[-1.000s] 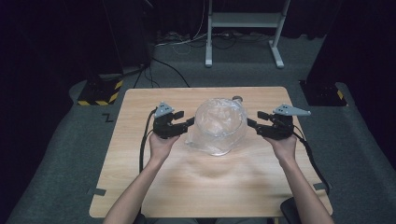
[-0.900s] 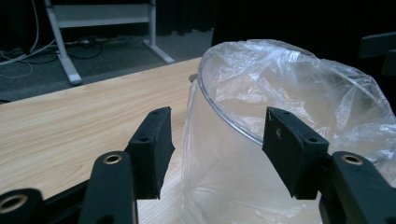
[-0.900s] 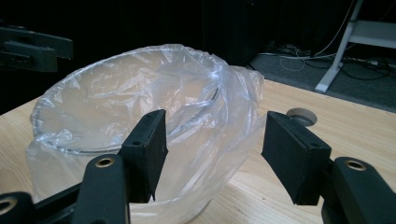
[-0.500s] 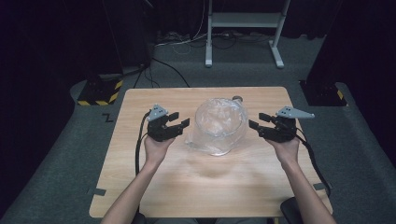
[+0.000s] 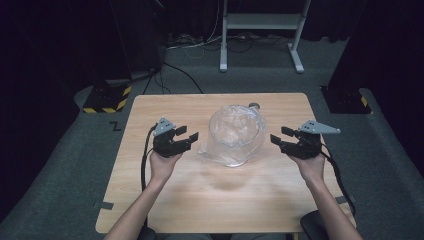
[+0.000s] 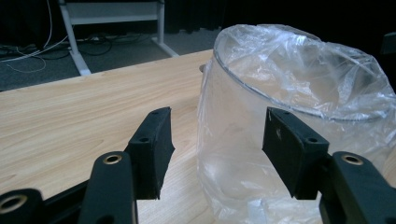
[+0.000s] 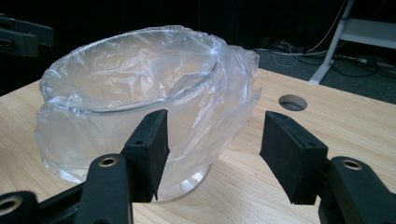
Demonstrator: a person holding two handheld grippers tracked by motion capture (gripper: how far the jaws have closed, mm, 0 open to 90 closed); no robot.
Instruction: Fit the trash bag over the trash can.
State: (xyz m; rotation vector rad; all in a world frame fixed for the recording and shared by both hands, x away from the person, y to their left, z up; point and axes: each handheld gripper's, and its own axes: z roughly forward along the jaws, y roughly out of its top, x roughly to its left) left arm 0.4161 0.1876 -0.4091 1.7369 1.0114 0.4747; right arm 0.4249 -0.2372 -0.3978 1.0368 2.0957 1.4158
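A clear glass bowl (image 5: 235,135) stands upright at the middle of the wooden table (image 5: 150,200), lined with a thin clear plastic bag (image 6: 299,79) whose edge is folded down over the rim (image 7: 140,100). My left gripper (image 5: 189,138) hovers just left of the bowl, open, with nothing between its jaws. Just right of the bowl, my right gripper (image 5: 278,137) is open too, and holds nothing. In the left gripper view the bowl's wall (image 6: 233,154) fills the gap between the jaws. The right gripper view has the bag's loose side (image 7: 224,107) close ahead.
A round grommet hole (image 7: 293,102) is set in the table behind the bowl. Beyond the far edge stands a white metal stand (image 5: 260,30) on grey carpet with cables. A yellow-black striped block (image 5: 105,97) lies on the floor at far left.
Both grippers have drawn back from the bowl, the left one leftward and the right one rightward, and let go of the bag. The bowl has stayed in place.
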